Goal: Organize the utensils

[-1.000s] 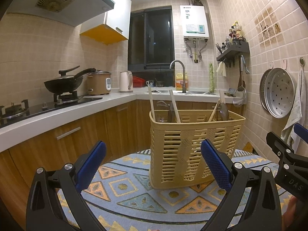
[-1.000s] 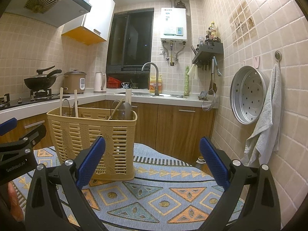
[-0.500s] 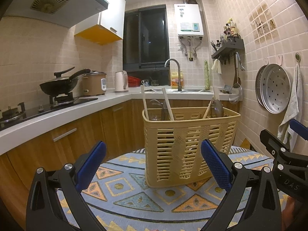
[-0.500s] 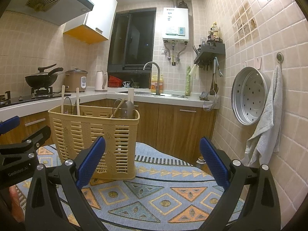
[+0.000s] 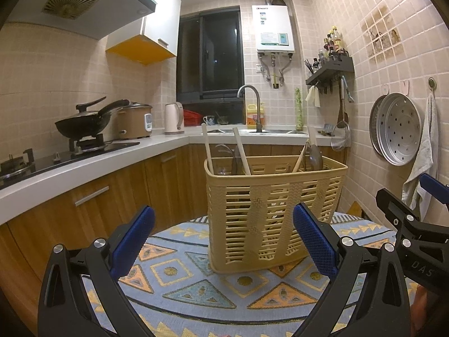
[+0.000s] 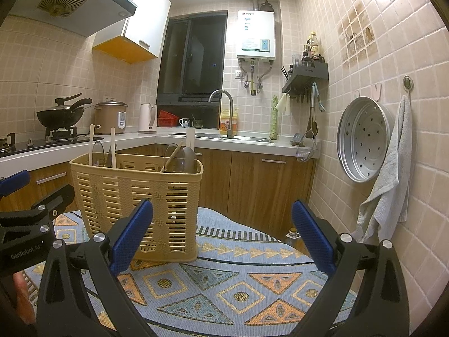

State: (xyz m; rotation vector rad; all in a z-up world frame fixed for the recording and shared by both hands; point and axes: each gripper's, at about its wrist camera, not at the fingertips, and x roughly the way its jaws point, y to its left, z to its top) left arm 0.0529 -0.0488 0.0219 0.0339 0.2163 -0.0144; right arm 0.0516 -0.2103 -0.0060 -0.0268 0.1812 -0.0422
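Two grippers were held low over a patterned cloth [image 5: 196, 292], and we saw both spread wide and grasping nothing. Our left gripper [image 5: 221, 243] pointed straight at the basket [image 5: 269, 219], which stood upright toward the cloth's far edge, its long side running left to right across that view. From our right gripper [image 6: 221, 241] the basket [image 6: 134, 196] stood ahead and off to the left, so we judged the left hand the nearer and better lined up.

At the basket's left end two pale handles [image 5: 209, 148] rose nearly upright, tilted a little, beside what looked like a ladle bowl [image 5: 224, 154]. At the right end another pale handle and a dark spoon [image 5: 315, 156] leaned together. We could not tell what lay lower down behind the slats.

Every utensil we could see on the cloth stood in the basket, and none lay loose. That would fit utensils already gathered there, or a basket still to be sorted, so we named no step. Any reach would come down from above, along those upright handles.
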